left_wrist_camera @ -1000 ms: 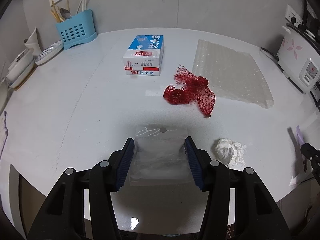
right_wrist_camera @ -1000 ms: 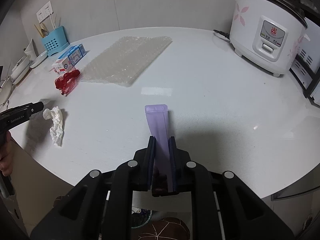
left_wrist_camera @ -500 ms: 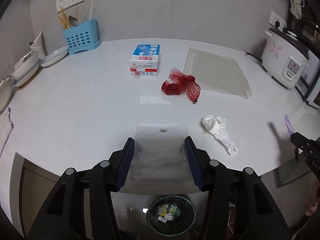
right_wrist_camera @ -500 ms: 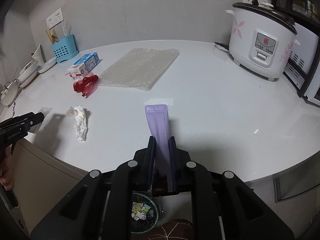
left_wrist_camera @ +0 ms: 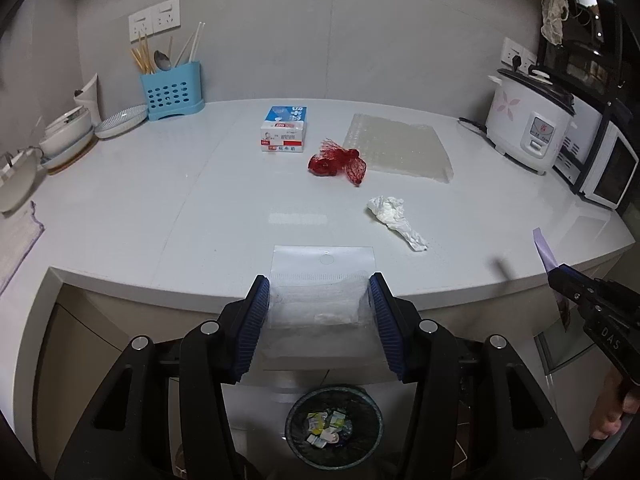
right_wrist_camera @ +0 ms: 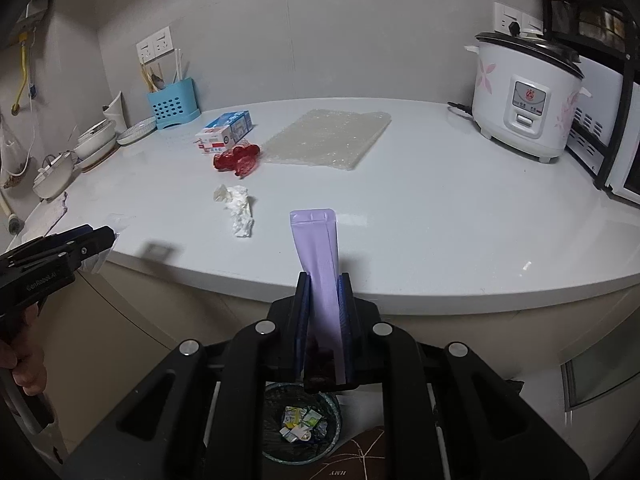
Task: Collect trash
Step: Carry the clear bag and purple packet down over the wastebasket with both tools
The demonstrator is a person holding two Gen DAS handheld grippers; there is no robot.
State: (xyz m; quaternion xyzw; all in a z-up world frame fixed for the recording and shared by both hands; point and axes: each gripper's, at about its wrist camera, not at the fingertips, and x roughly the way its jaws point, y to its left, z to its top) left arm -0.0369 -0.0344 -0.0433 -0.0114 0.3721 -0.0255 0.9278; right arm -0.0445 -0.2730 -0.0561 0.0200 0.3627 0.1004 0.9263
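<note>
My left gripper (left_wrist_camera: 319,294) is shut on a clear plastic bag (left_wrist_camera: 320,280) and holds it off the counter's front edge, above a black trash bin (left_wrist_camera: 334,424) with scraps inside. My right gripper (right_wrist_camera: 324,296) is shut on a purple sachet (right_wrist_camera: 318,248), also off the counter edge above the bin (right_wrist_camera: 302,424). On the white counter (left_wrist_camera: 160,208) lie a crumpled white tissue (left_wrist_camera: 394,216), a red mesh net (left_wrist_camera: 340,162), a milk carton (left_wrist_camera: 285,128) and a bubble-wrap sheet (left_wrist_camera: 396,142).
A rice cooker (left_wrist_camera: 530,126) and a microwave (left_wrist_camera: 608,168) stand at the right. A blue utensil holder (left_wrist_camera: 172,90), plates and bowls (left_wrist_camera: 68,136) stand at the back left. A cloth (left_wrist_camera: 16,244) lies at the left edge.
Both grippers have pulled back from over the counter to beyond its front edge with their items still held. The trash bin has come into view below them.
</note>
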